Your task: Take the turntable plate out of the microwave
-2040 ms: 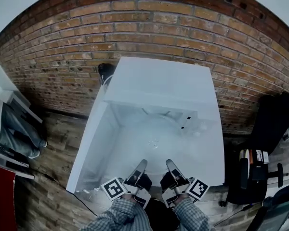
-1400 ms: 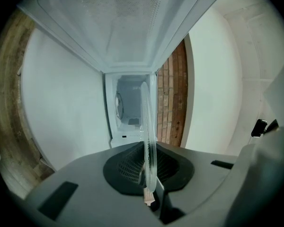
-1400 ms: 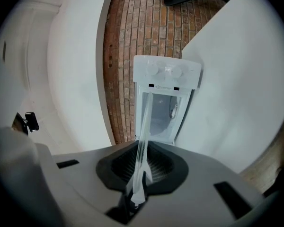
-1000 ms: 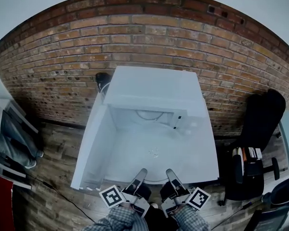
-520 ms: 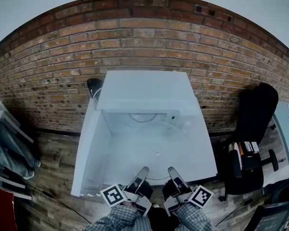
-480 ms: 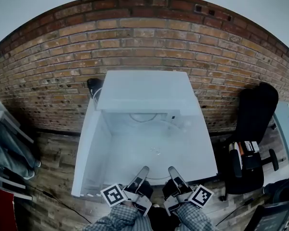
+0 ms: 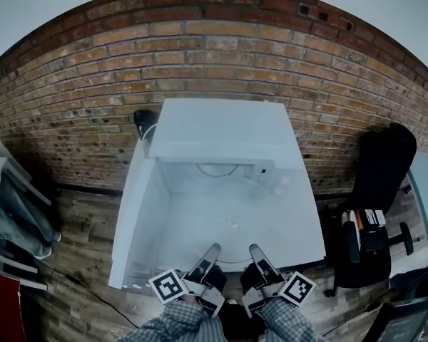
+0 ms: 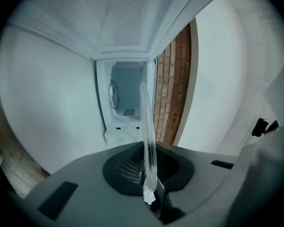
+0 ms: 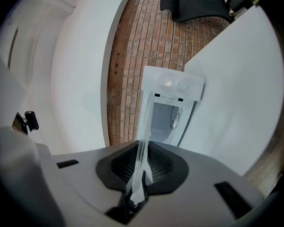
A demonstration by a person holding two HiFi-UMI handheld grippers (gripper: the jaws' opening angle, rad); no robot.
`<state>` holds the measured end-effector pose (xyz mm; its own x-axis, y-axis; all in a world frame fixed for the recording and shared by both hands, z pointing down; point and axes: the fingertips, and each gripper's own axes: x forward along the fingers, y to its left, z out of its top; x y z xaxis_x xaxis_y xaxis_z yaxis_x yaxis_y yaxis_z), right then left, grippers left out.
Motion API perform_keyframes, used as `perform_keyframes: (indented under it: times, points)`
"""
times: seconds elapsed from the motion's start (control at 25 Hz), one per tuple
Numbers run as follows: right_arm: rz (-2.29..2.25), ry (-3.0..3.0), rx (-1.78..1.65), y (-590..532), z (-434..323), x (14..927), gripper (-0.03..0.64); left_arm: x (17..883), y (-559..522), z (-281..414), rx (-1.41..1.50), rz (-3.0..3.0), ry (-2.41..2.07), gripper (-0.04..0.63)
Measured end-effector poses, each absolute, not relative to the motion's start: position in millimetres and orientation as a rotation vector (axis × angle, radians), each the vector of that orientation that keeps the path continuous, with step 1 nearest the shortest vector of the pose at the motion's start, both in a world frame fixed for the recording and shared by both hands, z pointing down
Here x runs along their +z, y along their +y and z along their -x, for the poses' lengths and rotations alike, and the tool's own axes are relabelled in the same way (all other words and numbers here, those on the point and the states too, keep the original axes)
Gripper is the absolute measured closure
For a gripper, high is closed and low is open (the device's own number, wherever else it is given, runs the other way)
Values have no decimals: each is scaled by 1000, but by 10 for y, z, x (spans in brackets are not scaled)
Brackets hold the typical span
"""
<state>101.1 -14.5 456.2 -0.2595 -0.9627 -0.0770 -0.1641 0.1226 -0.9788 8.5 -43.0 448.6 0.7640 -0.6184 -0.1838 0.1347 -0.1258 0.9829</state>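
**Item:** glass turntable plate (image 7: 232, 223). Clear and round, lying level. It is out in front of the microwave (image 7: 225, 130), above the white surface (image 7: 303, 226) that the oven stands on. Both gripper views show it edge-on as a thin pane running away from the jaws toward the oven.

**Left gripper** (image 7: 212, 251): jaws nearly together, clamped on the near rim of the plate, left of centre. The glass edge sits pinched between the ribbed pads in the left gripper view (image 8: 149, 171).

**Right gripper** (image 7: 255, 251): the same narrow closure, gripping the near rim just right of centre. The rim is seated between its pads in the right gripper view (image 9: 138, 171).

**Microwave:** white, backed against a brick wall (image 7: 200, 55). The door (image 7: 137, 219) is swung fully open to the left and the cavity mouth is exposed. A pale arc shows on the cavity floor, possibly the roller ring, though this cannot be confirmed.

**Surroundings:** wooden floor (image 7: 78, 219); black office chair (image 7: 389, 177) well to the right.

**Progress:** judged far along.
- Door open: done.
- Plate gripped on two points of its rim: done.
- Plate apparently drawn clear of the cavity, though its transparent far edge is hard to trace against the white.
- Remaining, as judged: carry it fully away and set it down flat.

**Handling note:** the glass is smooth and held only at one edge, so tilt or slip is the likely risk.
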Motion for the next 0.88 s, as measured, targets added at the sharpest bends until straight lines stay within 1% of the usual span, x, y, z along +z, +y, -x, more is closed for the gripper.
perform_keyframes:
  times: [0.88]
  points:
    - [1111, 1593, -1226, -200, -969, 4551, 574, 4483, -474, -36, -689, -1576, -411, 565]
